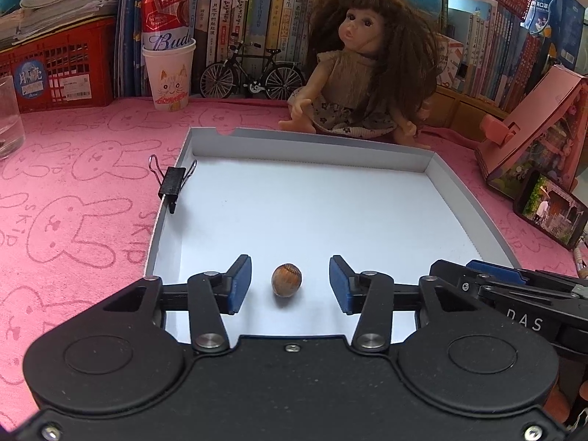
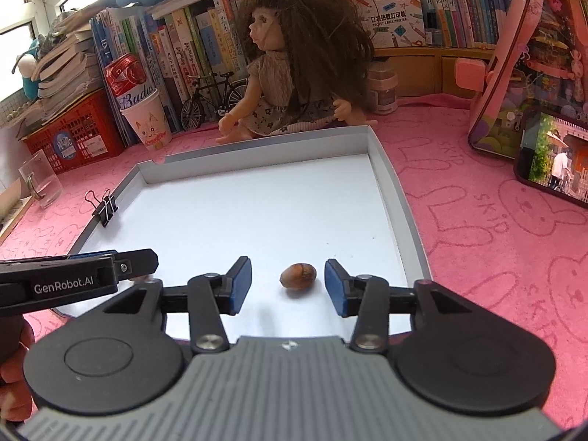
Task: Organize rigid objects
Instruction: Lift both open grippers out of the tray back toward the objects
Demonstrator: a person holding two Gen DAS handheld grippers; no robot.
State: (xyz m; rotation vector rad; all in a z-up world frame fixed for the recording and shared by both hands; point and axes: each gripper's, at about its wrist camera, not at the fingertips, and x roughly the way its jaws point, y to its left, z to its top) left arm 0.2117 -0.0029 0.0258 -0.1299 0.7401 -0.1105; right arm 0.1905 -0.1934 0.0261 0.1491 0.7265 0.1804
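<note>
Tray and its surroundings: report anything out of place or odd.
A beer can is stuffed tilted into a paper cup behind the tray. A binder clip straddles the tray's left wall. Each camera shows one hazelnut lying loose between open fingers.

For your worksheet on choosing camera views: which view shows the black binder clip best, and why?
The left wrist view: the binder clip is larger there, its body and both wire handles clear on the white tray's left rim. In the right wrist view the clip is smaller, off near the left side.
</note>
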